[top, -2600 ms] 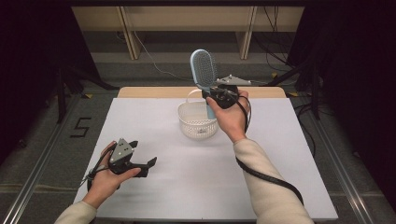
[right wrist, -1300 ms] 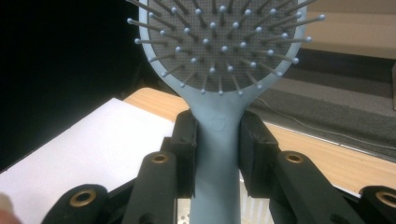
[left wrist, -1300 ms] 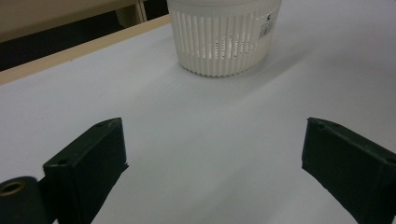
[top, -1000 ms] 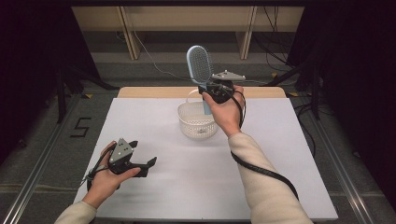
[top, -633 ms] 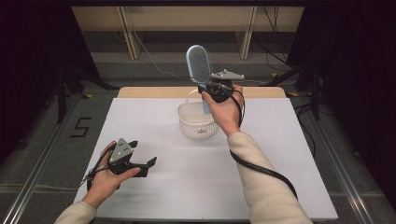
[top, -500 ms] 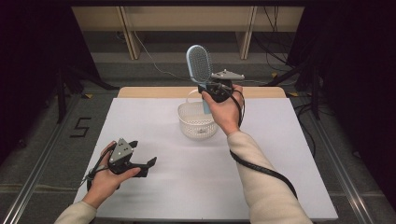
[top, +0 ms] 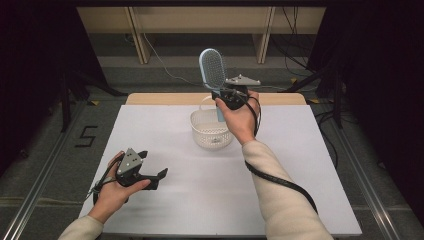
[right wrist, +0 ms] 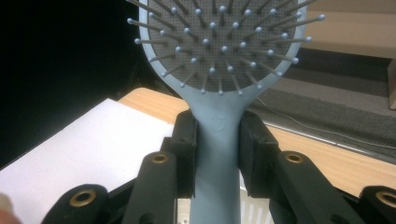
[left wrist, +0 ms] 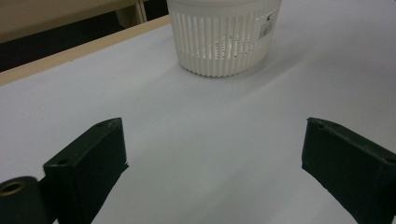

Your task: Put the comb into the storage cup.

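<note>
A light blue hairbrush stands upright in the air above the white slatted basket at the table's far middle. My right gripper is shut on its handle, just below the bristle head. In the right gripper view the black jaws pinch the blue handle of the hairbrush from both sides, with the bristles facing the camera. My left gripper rests low over the near left of the table, open and holding nothing. The left gripper view shows the basket ahead of the wide-apart jaws.
A white sheet covers the table, with a strip of bare wood along the far edge. Wooden table legs and cables lie on the floor beyond. A mark "5" is on the floor at left.
The right gripper and hairbrush have shifted slightly left and farther back over the basket's far side. The left gripper has stayed still.
</note>
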Available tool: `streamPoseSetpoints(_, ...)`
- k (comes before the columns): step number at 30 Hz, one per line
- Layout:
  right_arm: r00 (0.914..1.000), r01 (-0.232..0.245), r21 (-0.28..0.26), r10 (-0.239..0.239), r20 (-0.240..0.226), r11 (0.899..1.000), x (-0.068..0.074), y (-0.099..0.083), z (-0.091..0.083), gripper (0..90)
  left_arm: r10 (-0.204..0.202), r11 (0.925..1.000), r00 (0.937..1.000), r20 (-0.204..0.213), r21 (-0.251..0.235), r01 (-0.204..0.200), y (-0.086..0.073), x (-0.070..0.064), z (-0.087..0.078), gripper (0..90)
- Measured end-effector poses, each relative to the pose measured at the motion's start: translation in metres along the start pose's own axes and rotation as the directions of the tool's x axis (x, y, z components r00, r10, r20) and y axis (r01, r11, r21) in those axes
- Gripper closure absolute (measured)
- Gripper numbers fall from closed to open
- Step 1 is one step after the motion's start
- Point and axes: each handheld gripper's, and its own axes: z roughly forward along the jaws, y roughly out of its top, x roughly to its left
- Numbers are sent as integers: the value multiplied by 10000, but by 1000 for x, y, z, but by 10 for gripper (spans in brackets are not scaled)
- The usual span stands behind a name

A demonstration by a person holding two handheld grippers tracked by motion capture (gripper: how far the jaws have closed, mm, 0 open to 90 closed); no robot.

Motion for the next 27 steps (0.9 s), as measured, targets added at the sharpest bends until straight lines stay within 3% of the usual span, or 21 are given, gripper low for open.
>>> streamPoseSetpoints(27, 10000, 45, 130, -46, 74, 9999, 1, -1, 6, 703, -19, 10000, 10000, 38, -23, 19, 0, 0, 0, 58)
